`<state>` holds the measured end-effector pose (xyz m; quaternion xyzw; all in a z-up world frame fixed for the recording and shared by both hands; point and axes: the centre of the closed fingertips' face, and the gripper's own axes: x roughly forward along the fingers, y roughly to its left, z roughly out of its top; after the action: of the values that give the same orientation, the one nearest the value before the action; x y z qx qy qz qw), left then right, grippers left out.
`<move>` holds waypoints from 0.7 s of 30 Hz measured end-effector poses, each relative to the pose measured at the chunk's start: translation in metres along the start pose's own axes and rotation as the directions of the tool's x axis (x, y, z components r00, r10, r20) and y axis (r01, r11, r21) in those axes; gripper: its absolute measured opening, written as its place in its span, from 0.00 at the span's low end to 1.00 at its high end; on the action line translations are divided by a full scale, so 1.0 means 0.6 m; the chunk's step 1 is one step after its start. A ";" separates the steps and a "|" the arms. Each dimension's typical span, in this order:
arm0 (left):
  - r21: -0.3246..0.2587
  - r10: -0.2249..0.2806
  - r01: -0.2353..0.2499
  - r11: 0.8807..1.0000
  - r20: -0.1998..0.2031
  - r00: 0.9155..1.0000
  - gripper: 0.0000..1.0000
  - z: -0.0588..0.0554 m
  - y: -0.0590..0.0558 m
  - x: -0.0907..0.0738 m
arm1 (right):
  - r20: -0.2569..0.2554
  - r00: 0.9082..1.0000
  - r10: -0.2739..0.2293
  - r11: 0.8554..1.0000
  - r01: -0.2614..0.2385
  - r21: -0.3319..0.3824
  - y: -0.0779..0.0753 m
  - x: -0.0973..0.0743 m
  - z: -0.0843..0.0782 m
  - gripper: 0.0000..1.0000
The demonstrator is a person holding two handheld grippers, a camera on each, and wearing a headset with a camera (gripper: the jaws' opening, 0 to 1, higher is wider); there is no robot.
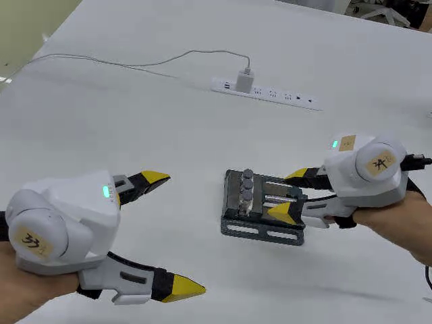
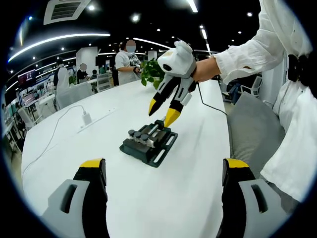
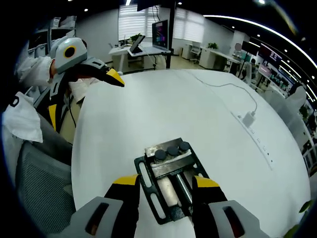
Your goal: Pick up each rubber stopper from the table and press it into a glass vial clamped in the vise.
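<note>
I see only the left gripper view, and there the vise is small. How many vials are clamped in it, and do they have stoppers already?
Observer: Three vials stand in a row in the vise; the right gripper view shows a dark stopper on each.
Operator: Do the right tongs hold something?
Observer: No, they are open; in their own view one tip stands at each side of the vise's screw end.
</note>
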<state>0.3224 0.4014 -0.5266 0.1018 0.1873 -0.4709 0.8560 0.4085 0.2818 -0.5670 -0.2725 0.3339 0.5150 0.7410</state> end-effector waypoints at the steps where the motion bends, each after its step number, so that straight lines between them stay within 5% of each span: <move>1: 0.000 -0.002 0.002 1.000 -0.003 1.000 0.98 -0.001 0.000 0.001 | 0.006 1.000 -0.004 1.000 0.004 0.003 0.001 -0.004 -0.002 0.39; 21: 0.016 -0.030 0.031 0.999 -0.031 0.999 0.99 -0.009 0.002 0.019 | 0.088 0.996 -0.020 0.998 0.015 0.060 0.013 -0.035 -0.039 0.56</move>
<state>0.3278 0.3954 -0.5361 0.1132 0.1982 -0.4838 0.8449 0.3906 0.2545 -0.5661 -0.2303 0.3136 0.5097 0.7673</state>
